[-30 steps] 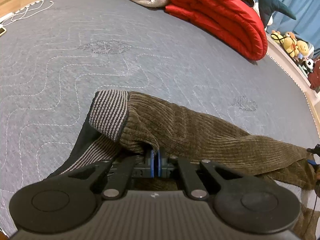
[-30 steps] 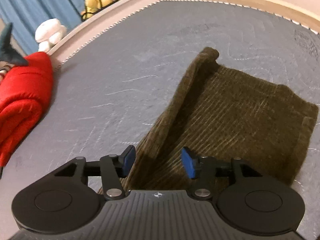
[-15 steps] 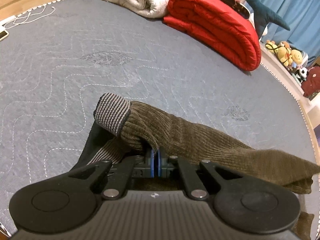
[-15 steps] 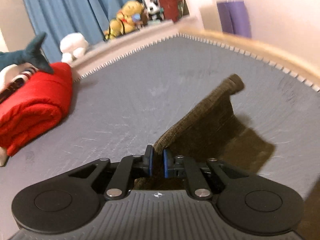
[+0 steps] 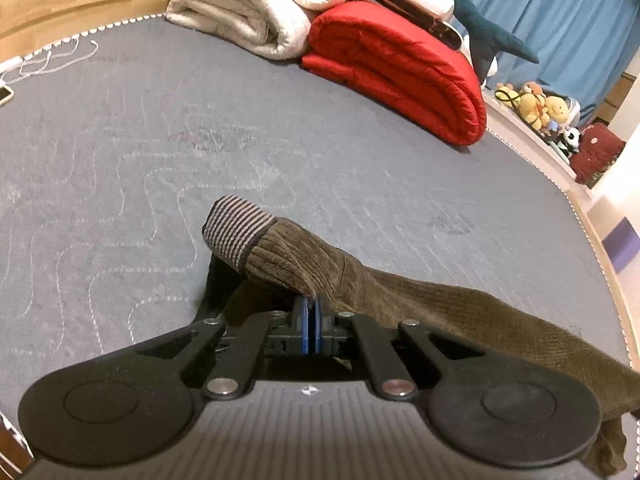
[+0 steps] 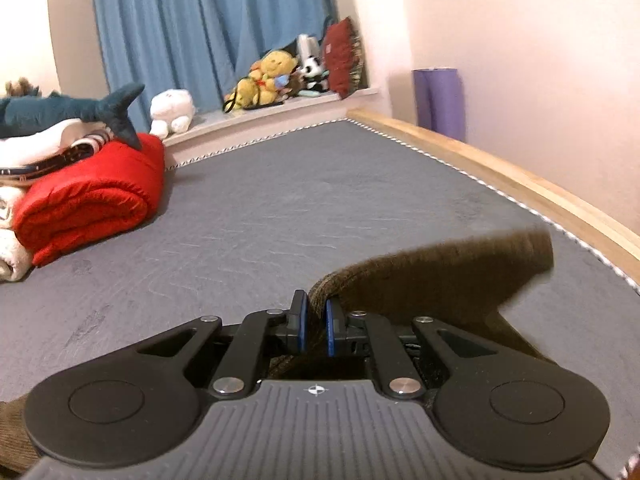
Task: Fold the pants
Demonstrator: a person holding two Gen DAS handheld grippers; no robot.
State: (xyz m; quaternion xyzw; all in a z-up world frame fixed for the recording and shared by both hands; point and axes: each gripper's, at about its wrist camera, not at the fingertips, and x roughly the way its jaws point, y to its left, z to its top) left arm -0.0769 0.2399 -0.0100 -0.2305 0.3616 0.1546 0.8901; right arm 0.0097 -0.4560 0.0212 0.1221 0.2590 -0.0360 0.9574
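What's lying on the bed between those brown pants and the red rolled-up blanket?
Nothing: in the left wrist view only bare grey mattress stretches between the pants and the red blanket.

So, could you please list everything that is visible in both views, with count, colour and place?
corduroy pants: one, olive brown with striped grey waistband, lifted over the mattress
mattress: one, grey quilted, under everything
rolled duvet: one, red, far side of the mattress
folded blanket: one, cream, beside the red duvet
shark plush: one, dark blue, on top of the bedding pile
stuffed toys: several, yellow, white, on the window ledge
curtain: blue, behind the toys
left claw: shut on the pants
right claw: shut on the pants
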